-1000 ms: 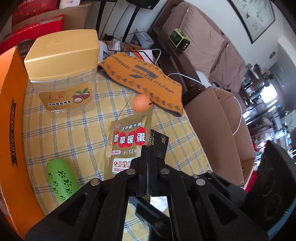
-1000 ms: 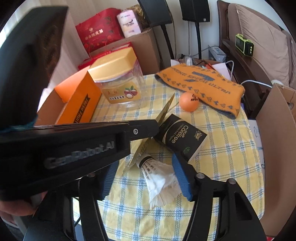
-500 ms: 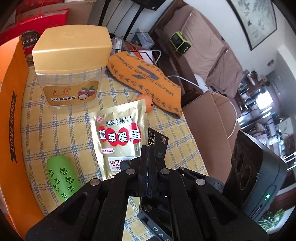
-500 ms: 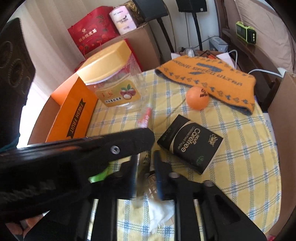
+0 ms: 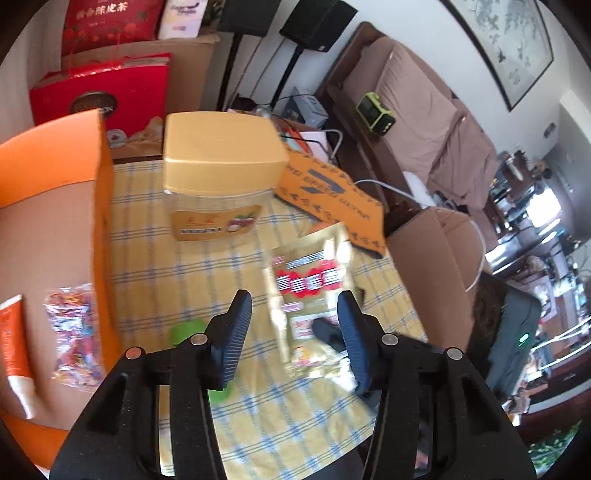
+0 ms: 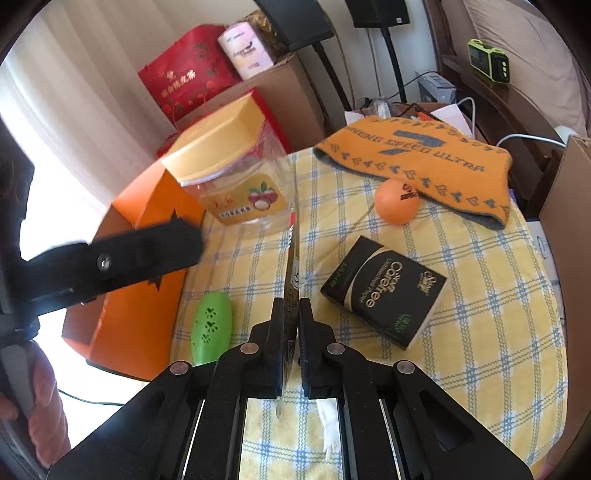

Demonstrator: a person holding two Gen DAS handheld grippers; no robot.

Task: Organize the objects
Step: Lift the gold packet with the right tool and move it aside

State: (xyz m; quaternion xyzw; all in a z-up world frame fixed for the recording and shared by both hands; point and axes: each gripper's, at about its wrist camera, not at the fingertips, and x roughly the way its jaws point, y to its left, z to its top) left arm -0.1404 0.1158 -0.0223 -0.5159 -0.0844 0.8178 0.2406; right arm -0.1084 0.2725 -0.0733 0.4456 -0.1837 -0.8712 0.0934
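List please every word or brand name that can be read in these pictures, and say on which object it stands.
"Cofetree": black box.
"SPEED ULTRA": orange knitted cloth.
Orange ball: logo too small.
Jar label, gold packet, red bag: Chinese print, blurred or too small.

I see a lived-in home, a sitting room by the look of it. A brown sofa (image 5: 424,122) with cushions stands beside the table (image 6: 480,280), which wears a yellow checked cloth. A framed ink painting (image 5: 502,44) hangs on the wall, speakers on stands (image 5: 317,22) rise behind, and red gift bags (image 6: 184,85) sit on cardboard boxes (image 6: 280,99).
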